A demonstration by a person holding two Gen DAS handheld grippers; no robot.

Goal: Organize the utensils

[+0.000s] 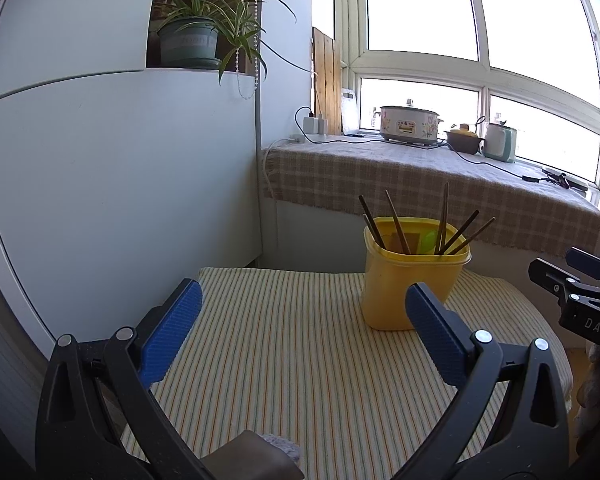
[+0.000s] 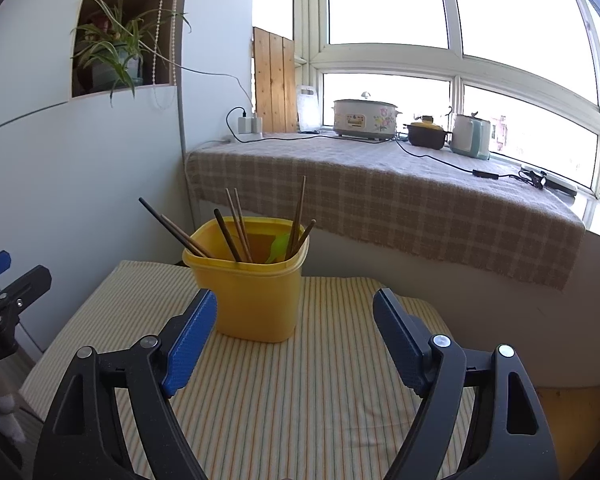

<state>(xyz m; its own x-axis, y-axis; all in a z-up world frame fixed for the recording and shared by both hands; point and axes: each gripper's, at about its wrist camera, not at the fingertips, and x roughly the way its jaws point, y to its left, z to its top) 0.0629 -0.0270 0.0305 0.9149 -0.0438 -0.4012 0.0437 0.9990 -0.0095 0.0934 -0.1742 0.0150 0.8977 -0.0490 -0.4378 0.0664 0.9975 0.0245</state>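
Both the left tongs (image 1: 304, 322) and right tongs (image 2: 294, 330) stood spread and empty above the striped table (image 2: 300, 400). The chopsticks (image 2: 236, 232) already leaned in the yellow holder (image 2: 252, 296) at twelve o'clock. Best, I judged, to back away level, clear of those leaning tips.

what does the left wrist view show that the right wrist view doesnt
Only the left wrist view: the open left tool up close, nothing between its pads.
Only the right wrist view: the open right tool, also holding nothing.
Both: the yellow container of chopsticks on the striped cloth, and the potted plant.
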